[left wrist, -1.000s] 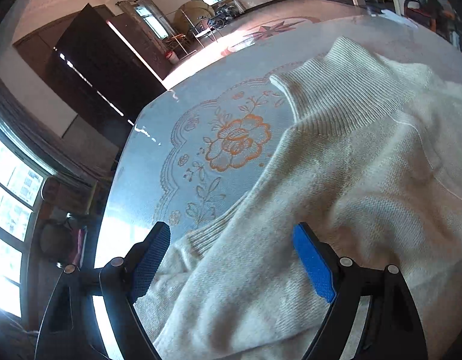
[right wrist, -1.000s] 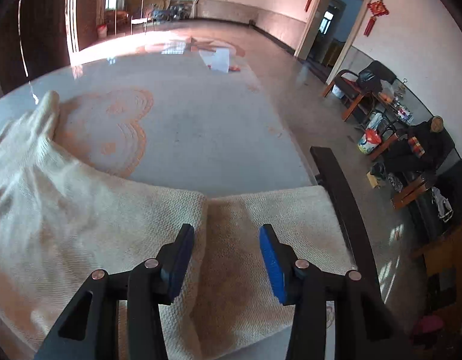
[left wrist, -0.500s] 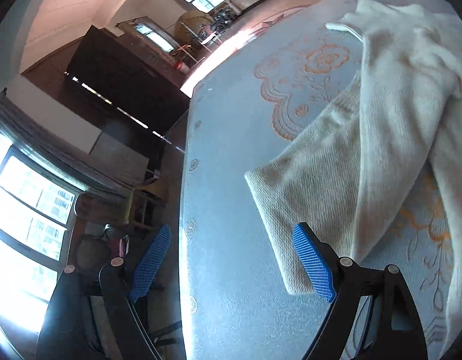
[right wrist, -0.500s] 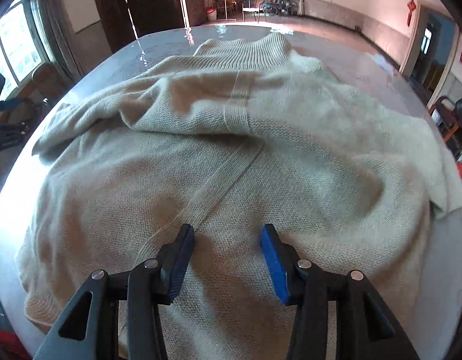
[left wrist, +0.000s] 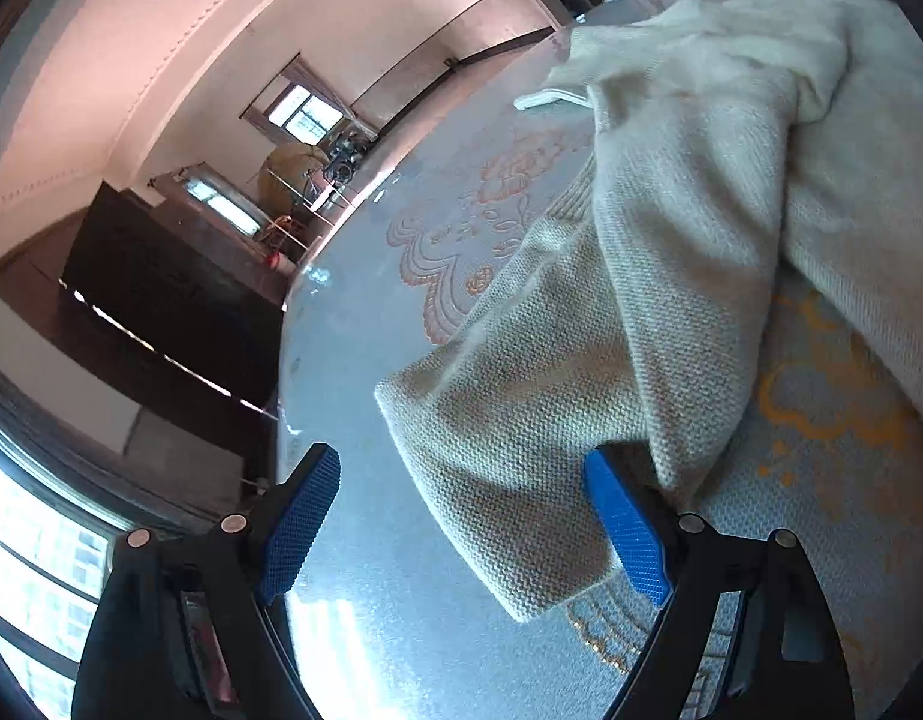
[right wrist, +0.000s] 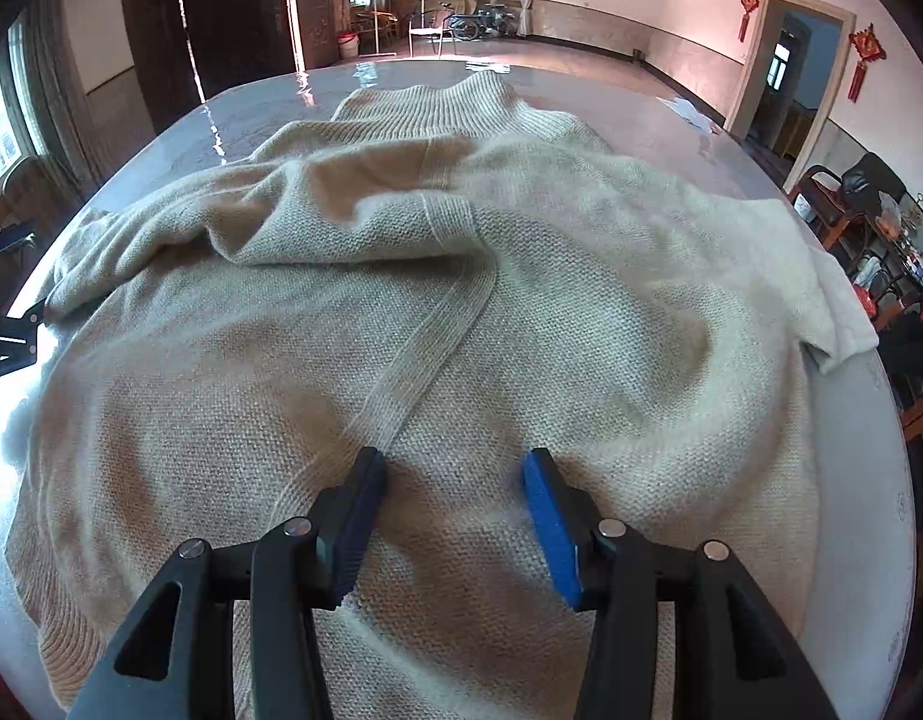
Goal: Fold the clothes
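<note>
Lying spread on the round table (right wrist: 869,480), the cream sweater (right wrist: 401,276) covers most of it.
The left gripper (left wrist: 461,516) stands wide open around a sleeve end (left wrist: 509,480); the right gripper (right wrist: 455,492) hangs open over the body, holding nothing.

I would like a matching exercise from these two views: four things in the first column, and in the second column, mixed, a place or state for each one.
Column 1
1. sweater sleeve end
2. sweater collar
3. left claw
4. right claw

Column 2
A. open, above the sweater body
B. ribbed, at the far side of the table
C. open, one finger beside the table's edge
D. lying on the table between two blue pads

Pairs: 1-D, 2-B, 3-C, 4-A
</note>
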